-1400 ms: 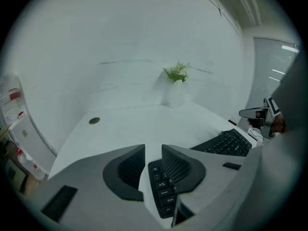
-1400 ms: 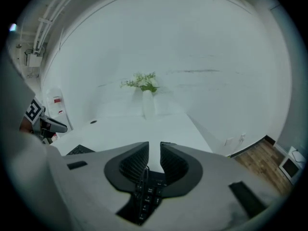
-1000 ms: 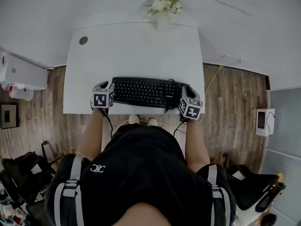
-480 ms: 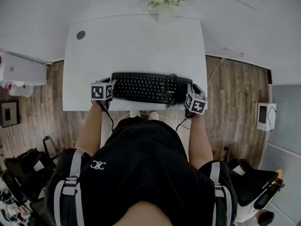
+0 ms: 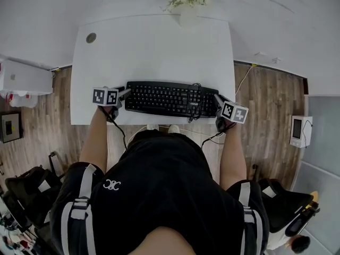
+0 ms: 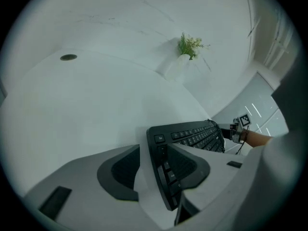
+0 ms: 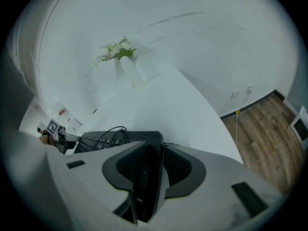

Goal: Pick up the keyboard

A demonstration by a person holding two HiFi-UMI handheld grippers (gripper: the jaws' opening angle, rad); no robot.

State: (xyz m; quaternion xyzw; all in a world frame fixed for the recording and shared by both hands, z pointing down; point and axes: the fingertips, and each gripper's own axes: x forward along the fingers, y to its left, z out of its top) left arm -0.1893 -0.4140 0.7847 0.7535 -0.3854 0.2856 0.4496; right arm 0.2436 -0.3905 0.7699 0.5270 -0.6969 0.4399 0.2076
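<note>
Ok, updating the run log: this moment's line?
keyboard: on desk | left gripper: jaws just opening around left end | right gripper: same, right end

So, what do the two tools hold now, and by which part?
Nothing is held. The left tool and the right tool have just been opening their jaws; one end of the keyboard lies between each pair.

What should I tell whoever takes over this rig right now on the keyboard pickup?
Left tongs: open, just been opening; the keyboard's left end sits between them, not gripped.
Right tongs: open, just been opening; the right end sits between them, not gripped.
Keyboard: lies on the table, near its front edge.
Done: both tongs placed at the ends.
Left: close both, then lift it level.
</note>
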